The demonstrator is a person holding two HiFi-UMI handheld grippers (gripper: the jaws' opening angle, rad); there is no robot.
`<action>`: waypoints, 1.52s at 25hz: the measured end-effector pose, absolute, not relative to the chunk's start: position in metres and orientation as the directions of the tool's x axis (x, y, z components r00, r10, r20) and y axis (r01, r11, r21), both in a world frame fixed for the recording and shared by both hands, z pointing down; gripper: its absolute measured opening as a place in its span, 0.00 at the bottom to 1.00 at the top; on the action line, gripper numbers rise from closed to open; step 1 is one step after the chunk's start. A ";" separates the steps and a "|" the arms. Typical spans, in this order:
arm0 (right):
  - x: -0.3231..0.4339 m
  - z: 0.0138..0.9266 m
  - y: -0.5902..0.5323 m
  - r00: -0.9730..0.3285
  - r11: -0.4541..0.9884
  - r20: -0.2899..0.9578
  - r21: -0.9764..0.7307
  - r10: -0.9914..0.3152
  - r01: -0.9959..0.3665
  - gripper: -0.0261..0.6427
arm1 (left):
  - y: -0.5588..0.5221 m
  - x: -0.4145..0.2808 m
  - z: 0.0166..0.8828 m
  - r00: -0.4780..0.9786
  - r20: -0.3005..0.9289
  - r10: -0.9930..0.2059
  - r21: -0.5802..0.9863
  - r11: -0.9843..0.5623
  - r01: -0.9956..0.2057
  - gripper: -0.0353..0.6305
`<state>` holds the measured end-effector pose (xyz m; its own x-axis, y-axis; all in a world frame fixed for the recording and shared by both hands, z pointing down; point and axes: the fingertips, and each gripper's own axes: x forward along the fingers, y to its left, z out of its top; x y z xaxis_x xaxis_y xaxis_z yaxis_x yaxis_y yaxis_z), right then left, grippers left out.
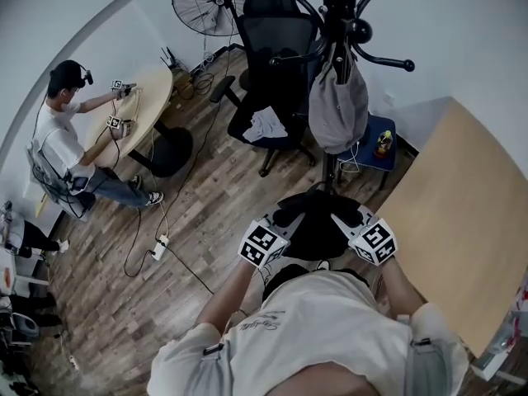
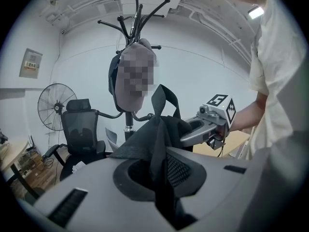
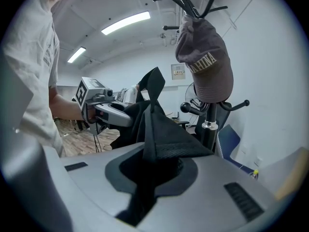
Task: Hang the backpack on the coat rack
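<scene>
Off the left edge of the light wooden desk [image 1: 462, 221] stands the black coat rack [image 1: 338, 7], its hooked arms spreading at the top. The black backpack [image 1: 318, 225] hangs in the air just short of the rack's pole, in front of the person's chest, touching none of the hooks. The left gripper [image 1: 282, 221] has its fingers [image 2: 87, 192] clenched on a fold of the backpack's fabric and strap. The right gripper [image 1: 342, 219] grips the other side the same way (fabric bunches up between its fingers [image 3: 231, 187]). A grey cap [image 1: 337, 110] hangs on the rack.
</scene>
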<state>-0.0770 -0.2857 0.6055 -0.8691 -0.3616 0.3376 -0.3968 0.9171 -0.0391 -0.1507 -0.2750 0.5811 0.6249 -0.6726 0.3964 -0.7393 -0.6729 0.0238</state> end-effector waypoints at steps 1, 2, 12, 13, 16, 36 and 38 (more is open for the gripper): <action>-0.076 0.606 -0.292 -0.867 0.916 0.340 -0.039 -0.364 -0.400 0.08 | -0.281 -0.150 0.582 0.629 0.396 -0.668 0.023 -0.678 -0.735 0.12; -0.075 0.607 -0.297 -0.865 0.914 0.343 -0.038 -0.367 -0.403 0.08 | -0.286 -0.150 0.582 0.634 0.397 -0.664 0.022 -0.684 -0.729 0.12; -0.068 0.632 -0.339 -0.839 0.894 0.382 -0.069 -0.387 -0.443 0.08 | -0.332 -0.145 0.608 0.664 0.420 -0.619 0.045 -0.716 -0.696 0.12; -0.065 0.635 -0.343 -0.837 0.890 0.386 -0.078 -0.388 -0.449 0.08 | -0.336 -0.143 0.611 0.664 0.423 -0.617 0.044 -0.717 -0.695 0.12; -0.063 0.647 -0.356 -0.829 0.881 0.404 -0.101 -0.388 -0.462 0.08 | -0.351 -0.141 0.623 0.660 0.434 -0.613 0.055 -0.713 -0.699 0.12; -0.058 0.704 -0.398 -0.784 0.824 0.489 -0.204 -0.383 -0.529 0.15 | -0.397 -0.141 0.684 0.697 0.494 -0.520 0.164 -0.732 -0.661 0.15; -0.055 0.704 -0.400 -0.765 0.808 0.493 -0.187 -0.414 -0.558 0.19 | -0.400 -0.141 0.684 0.701 0.484 -0.523 0.166 -0.732 -0.661 0.16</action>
<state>-0.0549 -0.4004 0.7036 -0.7653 -0.4138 0.4931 -0.5579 0.8085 -0.1874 -0.1408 -0.3997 0.6845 0.7010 -0.5234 0.4844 -0.6610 -0.7318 0.1658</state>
